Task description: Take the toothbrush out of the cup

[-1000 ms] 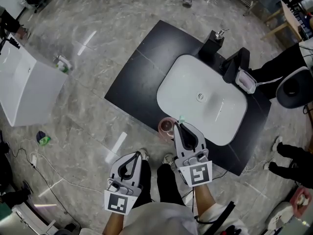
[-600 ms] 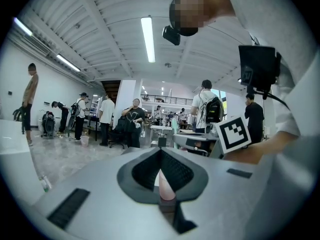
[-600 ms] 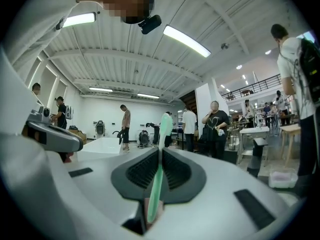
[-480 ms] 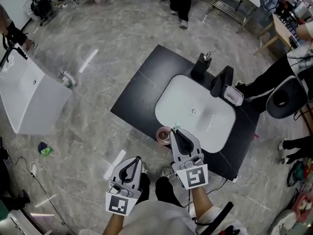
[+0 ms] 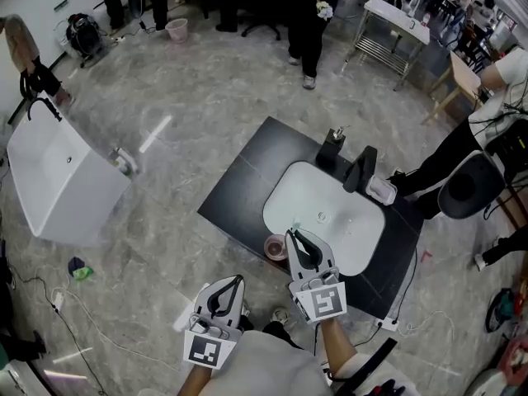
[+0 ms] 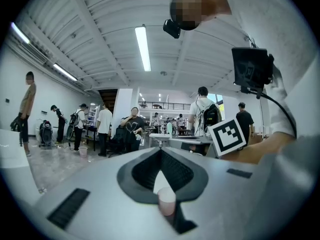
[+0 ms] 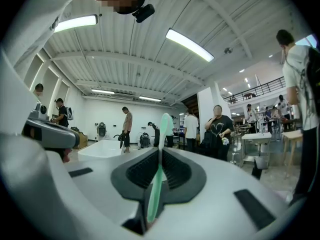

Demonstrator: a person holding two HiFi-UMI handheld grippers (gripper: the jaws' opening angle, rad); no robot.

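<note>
Head view: a person stands at the near edge of a black rectangular counter (image 5: 247, 172), a claw in each hand. The right claw (image 5: 295, 238) reaches over that near edge, above the rim of an oval white basin (image 5: 285, 196) set into the counter top. A small pink round cup (image 5: 275, 247) stands on the counter at the same edge, just beside the basin and just left of the right claw, apart from both claws. A black tap (image 5: 360, 169) rises at the basin's far side.

Right gripper view: the right claw (image 7: 160, 151) is clenched on a slim mint-green plastic toothbrush (image 7: 156, 184). The handle runs up between the dark ribbed pads and the head pokes out above the tips, so the toothbrush is clear of the cup.

The left claw (image 5: 238, 280) hangs off the counter, over the grey marbled floor (image 5: 165, 89) near the person's body. In the left gripper view its tips (image 6: 160, 151) are drawn together and grip nothing. A blurred pinkish shape shows low in the gap behind them, too soft to identify.
</note>
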